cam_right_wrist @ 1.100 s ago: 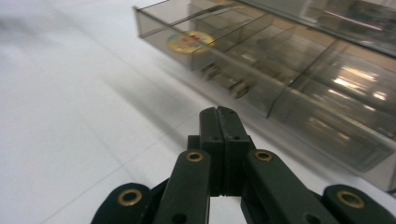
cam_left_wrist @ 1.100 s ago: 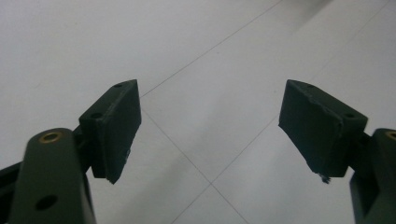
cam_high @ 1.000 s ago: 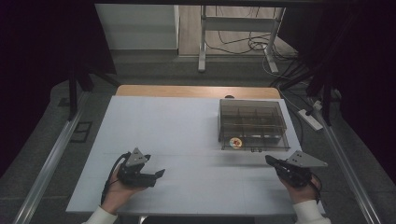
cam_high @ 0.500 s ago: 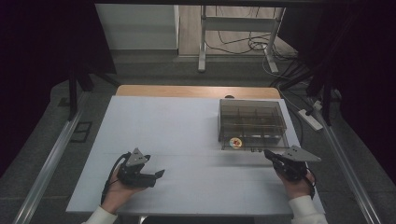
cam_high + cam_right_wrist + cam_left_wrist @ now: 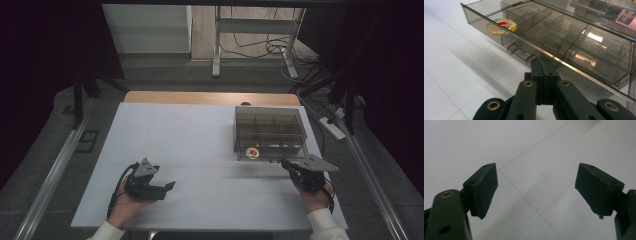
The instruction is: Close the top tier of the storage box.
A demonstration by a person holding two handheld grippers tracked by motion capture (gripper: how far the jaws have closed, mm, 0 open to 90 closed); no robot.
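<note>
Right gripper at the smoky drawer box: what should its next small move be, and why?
Probably a short, straight pull toward the person. The right gripper has its jaws shut at the clear handle on the drawer of the box, which stands partly out already; a round sticker lies in its front left compartment. The left gripper hangs open over the table, idle.

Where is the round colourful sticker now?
In the high view, the sticker lies in the clear drawer's front-left compartment, right of table centre, near the right gripper.
</note>
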